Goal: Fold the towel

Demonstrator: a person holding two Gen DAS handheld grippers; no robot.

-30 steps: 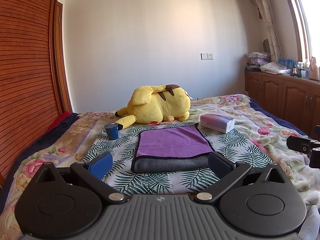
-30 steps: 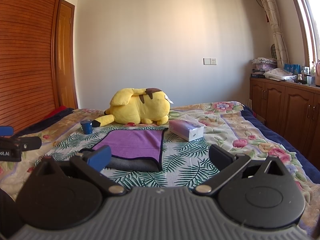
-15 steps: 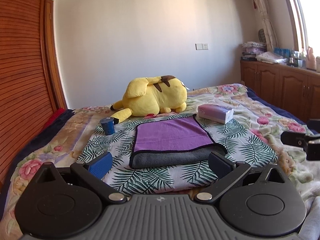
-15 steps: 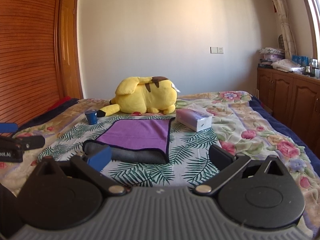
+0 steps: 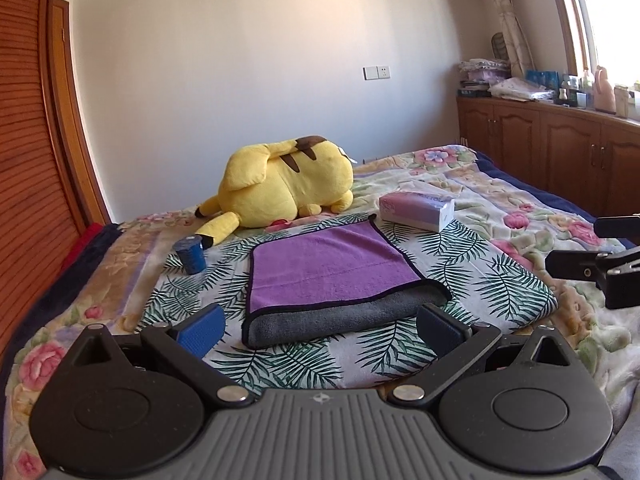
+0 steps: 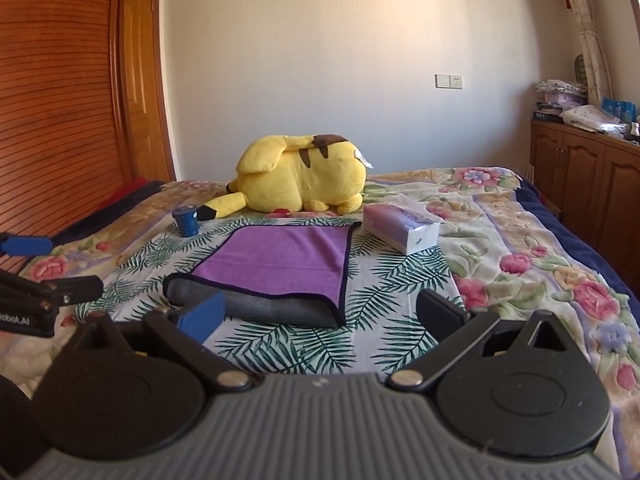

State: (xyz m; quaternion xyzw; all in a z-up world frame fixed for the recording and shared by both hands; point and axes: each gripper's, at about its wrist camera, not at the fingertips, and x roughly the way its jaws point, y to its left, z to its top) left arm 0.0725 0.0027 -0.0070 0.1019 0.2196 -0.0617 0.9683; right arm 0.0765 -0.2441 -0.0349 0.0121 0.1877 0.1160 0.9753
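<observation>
A purple towel point(image 5: 328, 272) with a grey underside lies folded on the leaf-patterned bedspread; it also shows in the right wrist view point(image 6: 280, 264). Its grey folded edge faces me. My left gripper point(image 5: 320, 330) is open and empty, just in front of that edge. My right gripper point(image 6: 320, 316) is open and empty, in front of the towel's right near corner. Each gripper shows at the side of the other's view: the right one point(image 5: 592, 260) and the left one point(image 6: 40, 280).
A yellow plush toy point(image 5: 280, 188) lies behind the towel. A blue cup point(image 5: 191, 255) stands at the left and a tissue pack point(image 5: 416, 210) at the right. Wooden cabinets point(image 5: 560, 152) line the right wall. A wooden wardrobe point(image 6: 60, 100) is on the left.
Both grippers have moved closer to the towel and tilted down a little. The towel has not moved. Both grippers stay open.
</observation>
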